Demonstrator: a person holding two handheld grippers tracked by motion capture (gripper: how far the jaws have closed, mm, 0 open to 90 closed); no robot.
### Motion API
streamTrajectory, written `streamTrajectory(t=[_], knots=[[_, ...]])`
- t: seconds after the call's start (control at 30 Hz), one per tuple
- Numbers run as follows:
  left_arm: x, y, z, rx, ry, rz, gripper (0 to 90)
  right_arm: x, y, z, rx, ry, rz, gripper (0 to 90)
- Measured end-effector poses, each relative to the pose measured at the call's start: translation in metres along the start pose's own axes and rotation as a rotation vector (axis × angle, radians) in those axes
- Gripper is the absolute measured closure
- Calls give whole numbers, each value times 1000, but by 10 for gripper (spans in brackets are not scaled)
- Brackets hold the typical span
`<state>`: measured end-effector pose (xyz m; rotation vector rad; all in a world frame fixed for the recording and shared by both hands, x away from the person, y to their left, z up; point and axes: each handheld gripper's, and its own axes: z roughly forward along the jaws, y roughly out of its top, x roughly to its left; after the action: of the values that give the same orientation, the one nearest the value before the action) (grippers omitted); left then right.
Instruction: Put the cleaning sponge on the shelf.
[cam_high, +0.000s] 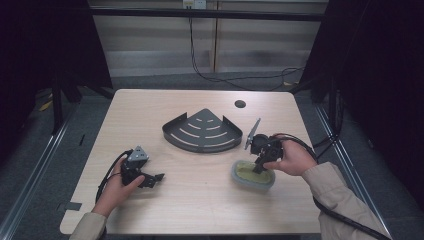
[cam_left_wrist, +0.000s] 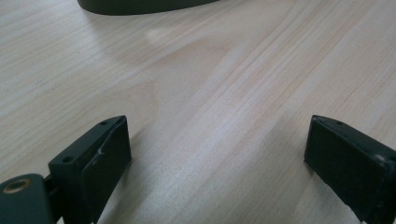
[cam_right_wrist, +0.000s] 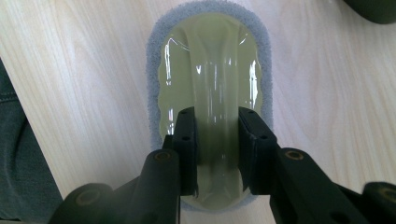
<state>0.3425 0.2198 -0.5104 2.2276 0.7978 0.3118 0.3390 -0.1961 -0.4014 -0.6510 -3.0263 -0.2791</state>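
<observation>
Right gripper (cam_right_wrist: 217, 149) jaws pinch the scrubber's (cam_right_wrist: 210, 60) glossy handle ridge, which could slip free; left gripper (cam_left_wrist: 217, 163) jaws spread, idle.

Left claw (cam_high: 152, 178): black body, near the left edge of the scene, topped by a grey three-cornered plate with dark dots on its face. A black cable loops from its rear toward the near-left. In the left gripper view each jaw is a flat matte-black block with small screw holes along its upper edge; a brass-coloured insert sits in the bracket at lower left.

Right claw (cam_high: 259, 169): black body at right, grey plate on its far side, thick black cable trailing right and near. Its linkage arms carry brass-coloured round inserts.

Both forearms wear light beige sleeves.
</observation>
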Motion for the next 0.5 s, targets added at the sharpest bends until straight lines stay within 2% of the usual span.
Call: streamTrajectory(t=[0.07, 0.1, 0.4, 0.5], knots=[[0, 0, 0, 0, -1, -2, 67, -1, 0, -2, 1, -7, 25, 710], [0, 0, 0, -1, -1, -4, 67, -3, 0, -2, -2, -10, 22, 710], [0, 0, 0, 0, 0, 0, 67, -12, 3, -14, -25, -36, 143, 711], [0, 0, 0, 0, 0, 0, 67, -14, 7, -18, -21, -40, 156, 711]])
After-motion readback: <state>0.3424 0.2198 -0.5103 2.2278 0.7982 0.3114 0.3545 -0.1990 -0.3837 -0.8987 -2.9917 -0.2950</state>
